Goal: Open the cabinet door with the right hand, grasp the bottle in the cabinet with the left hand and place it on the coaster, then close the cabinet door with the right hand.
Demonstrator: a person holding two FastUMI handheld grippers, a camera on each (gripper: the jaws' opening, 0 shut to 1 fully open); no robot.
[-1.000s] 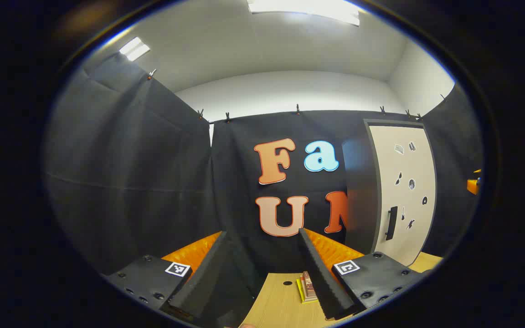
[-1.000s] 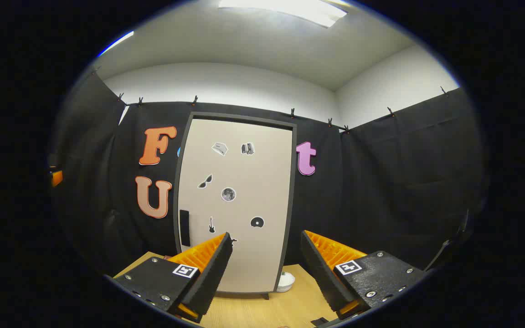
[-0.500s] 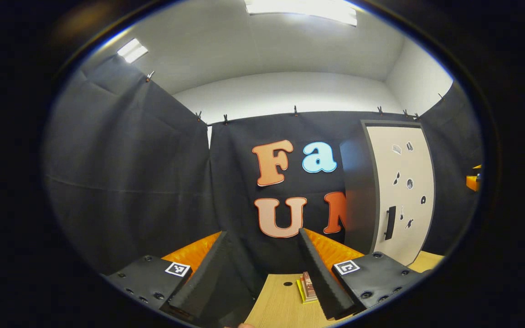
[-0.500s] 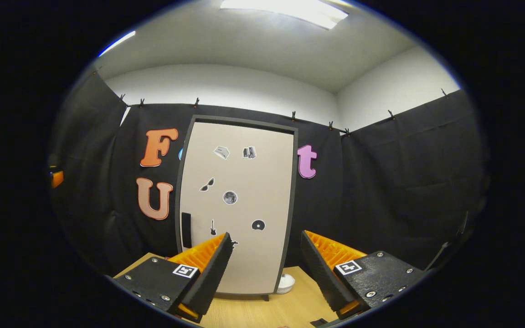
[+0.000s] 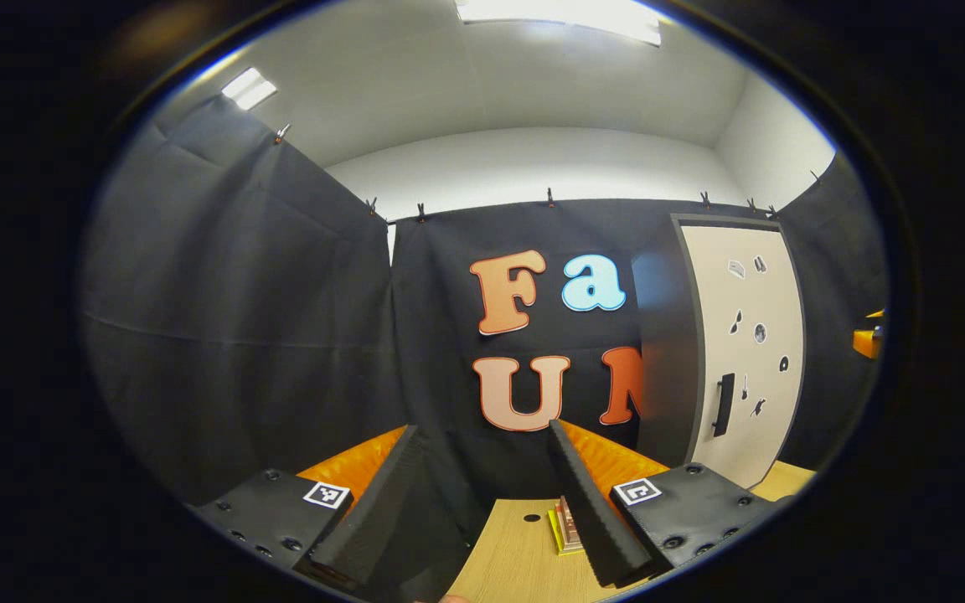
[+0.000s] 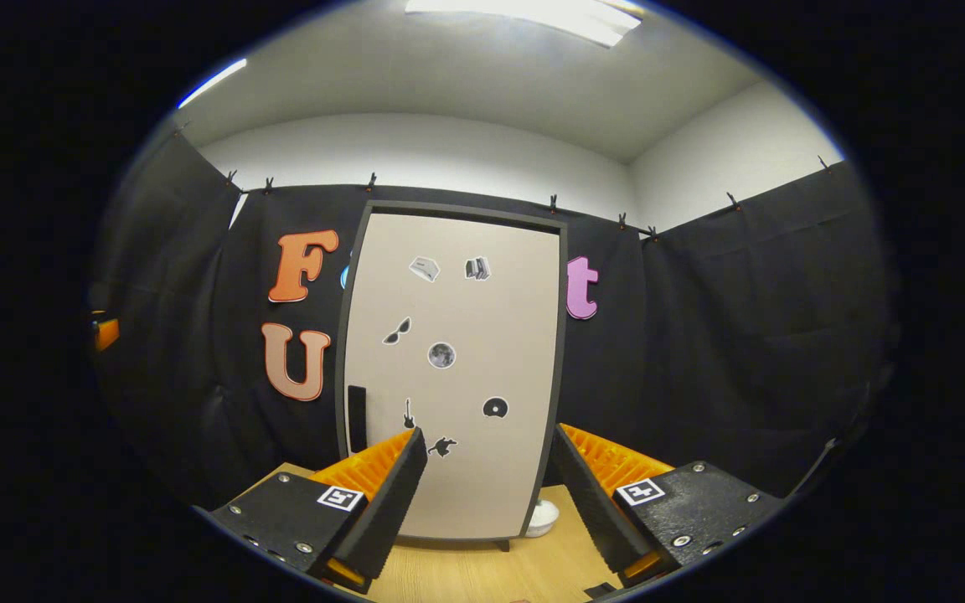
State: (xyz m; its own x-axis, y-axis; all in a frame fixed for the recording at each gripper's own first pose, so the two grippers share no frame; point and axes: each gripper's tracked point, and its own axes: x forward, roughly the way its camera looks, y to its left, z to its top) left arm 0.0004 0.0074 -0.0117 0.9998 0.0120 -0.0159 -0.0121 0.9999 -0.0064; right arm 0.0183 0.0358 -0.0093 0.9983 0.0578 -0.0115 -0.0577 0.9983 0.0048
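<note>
Progress: nothing of the task looked done; the cabinet door was shut, so opening, the bottle's move and closing all remained.
Cabinet door: stood upright at the back of the surface, at 12 o'clock in the right gripper view and at about 3 o'clock in the left gripper view, stickers on its face.
Handle: the dark handle sat low on the door's left edge, at about 11 o'clock from the right fingers.
Bottle: judged to be inside the closed cabinet, so hidden.
Coaster: could not be told for sure; a small stacked item lay on the surface beside the left fingers.
Right hand-held gripper: fingers apart, empty, short of the door.
Left hand-held gripper: fingers apart, empty, facing the booth wall.
Nearby: a small white object at the door's lower right corner, just beside the cabinet.
In the way: nothing lay between the right fingers and the handle.
</note>
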